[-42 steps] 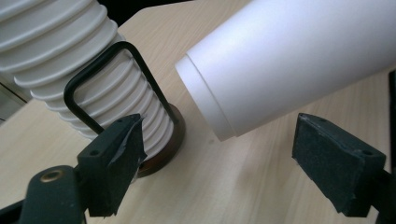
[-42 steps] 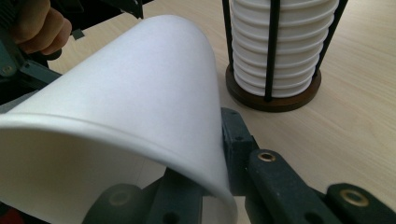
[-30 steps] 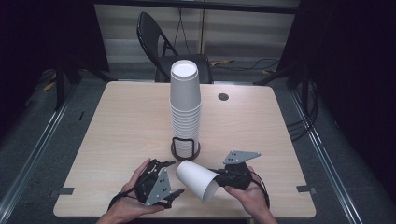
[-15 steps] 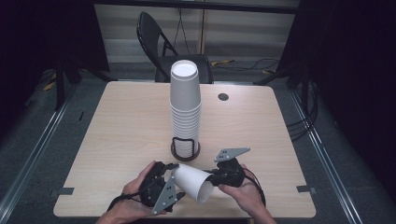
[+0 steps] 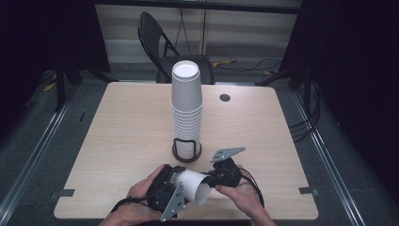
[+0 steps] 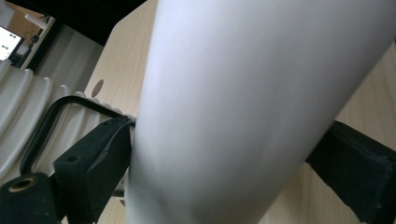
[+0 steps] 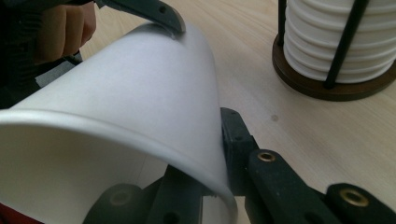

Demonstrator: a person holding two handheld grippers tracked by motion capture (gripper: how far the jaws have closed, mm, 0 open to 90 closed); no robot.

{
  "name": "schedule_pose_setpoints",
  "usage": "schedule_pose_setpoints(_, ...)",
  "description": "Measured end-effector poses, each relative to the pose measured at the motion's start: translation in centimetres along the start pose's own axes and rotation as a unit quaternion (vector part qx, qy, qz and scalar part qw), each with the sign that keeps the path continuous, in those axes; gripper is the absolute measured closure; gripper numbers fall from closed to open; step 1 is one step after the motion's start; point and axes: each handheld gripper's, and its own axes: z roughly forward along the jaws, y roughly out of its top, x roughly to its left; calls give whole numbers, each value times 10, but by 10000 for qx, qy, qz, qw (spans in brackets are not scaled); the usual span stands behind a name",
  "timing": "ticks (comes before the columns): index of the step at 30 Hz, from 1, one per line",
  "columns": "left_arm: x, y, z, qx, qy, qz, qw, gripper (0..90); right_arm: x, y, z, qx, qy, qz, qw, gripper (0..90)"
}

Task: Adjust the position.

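At six o'clock of the cup stack [image 5: 187,108], the right gripper [image 5: 217,178] pinches the paper cup's [image 5: 194,186] rim while the left gripper's [image 5: 165,187] jaws, just opened wide, straddle its body without pressing, so the right should hold lightly to avoid creasing.

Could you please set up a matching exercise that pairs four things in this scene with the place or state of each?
Things:
1. loose cup
2. cup stack
3. folding chair
4. right tongs

Places or states:
A. standing upright in a wire holder
B. beyond the far edge of the table
C. held on its side near the front of the table
D. shut, pinching the loose cup's rim

Pairs: 1-C, 2-A, 3-B, 4-D
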Motion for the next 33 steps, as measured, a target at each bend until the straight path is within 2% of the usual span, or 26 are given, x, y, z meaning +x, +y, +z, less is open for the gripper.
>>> schedule_pose_setpoints(4,0,1,2,-55,7,-146,9999,54,1,4,2,1,29,18,10000,871)
schedule_pose_setpoints(12,0,5,4,-22,48,-32,10000,61,1,7,5,26,24,77,10000,871)
schedule_pose_setpoints(14,-1,6,6,-113,22,-146,9998,64,0,7,5,22,27,109,9999,871)
schedule_pose_setpoints(18,-2,11,5,-196,-33,-104,9997,93,-1,8,5,3,47,185,9998,877)
schedule_pose_setpoints(19,-2,13,5,-206,-23,-8,9998,107,-1,8,6,1,48,168,9998,881)
schedule_pose_setpoints(21,-2,15,5,-192,-39,24,9998,105,0,9,8,36,83,164,9998,884)
schedule_pose_setpoints(26,-3,16,5,-293,10,-127,9995,103,0,9,9,17,120,242,9996,885)
schedule_pose_setpoints(33,-7,19,7,-306,54,-75,9995,89,5,9,14,61,162,247,9995,886)
